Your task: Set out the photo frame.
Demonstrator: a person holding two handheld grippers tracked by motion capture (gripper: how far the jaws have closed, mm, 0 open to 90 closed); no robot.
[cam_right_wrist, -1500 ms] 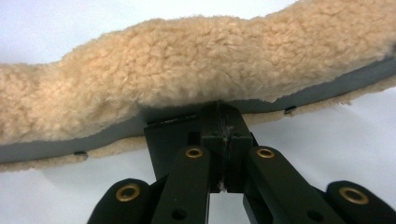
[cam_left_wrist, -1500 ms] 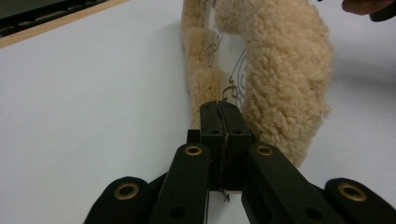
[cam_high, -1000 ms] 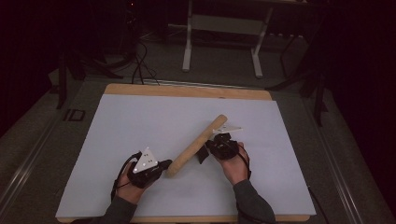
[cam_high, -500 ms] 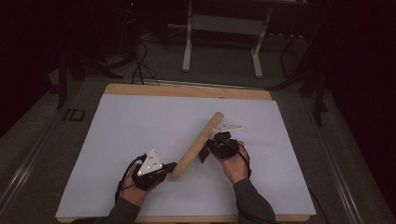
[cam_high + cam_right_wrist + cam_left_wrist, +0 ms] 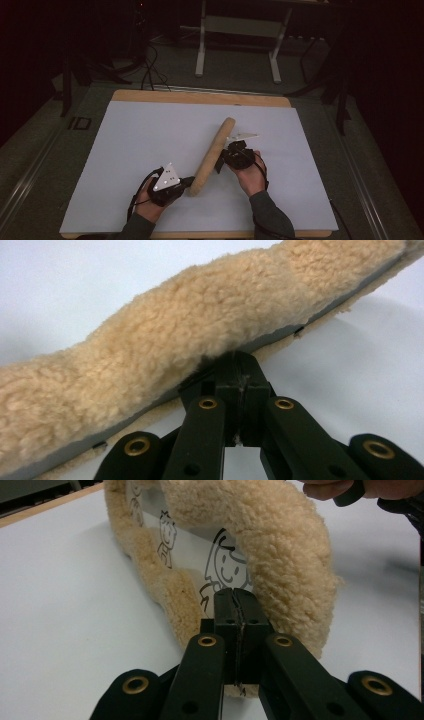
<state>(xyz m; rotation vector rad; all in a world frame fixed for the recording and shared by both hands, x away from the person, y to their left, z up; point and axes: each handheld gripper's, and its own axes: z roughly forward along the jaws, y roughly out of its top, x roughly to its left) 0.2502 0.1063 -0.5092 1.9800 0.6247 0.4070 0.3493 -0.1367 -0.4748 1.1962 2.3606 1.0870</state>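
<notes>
You've got the fuzzy tan fleece piece (image 5: 212, 154) lying diagonally across the middle of the white table (image 5: 125, 150), one end pointing up toward the far edge, the other down near your left hand. From above it looks like a long padded roll.

Your left tongs (image 5: 186, 182) are pinched closed on the near end of it. In the left gripper view the jaws sit tight together right on the edge of the grey printed lining (image 5: 200, 550) with the little cartoon faces, and the fleece (image 5: 280, 560) curls open around that lining like a tunnel.

Your right tongs (image 5: 218, 164) come at it from the side, about halfway along. In the right gripper view the jaws are closed too, nipping the thin grey edge (image 5: 270, 340) that runs under the fluffy side (image 5: 200, 340), with the pile bulging over the tips.

So both tongs are clamped down narrow on the same piece, one at the end and one mid-length, and it rests on the table between your hands.
</notes>
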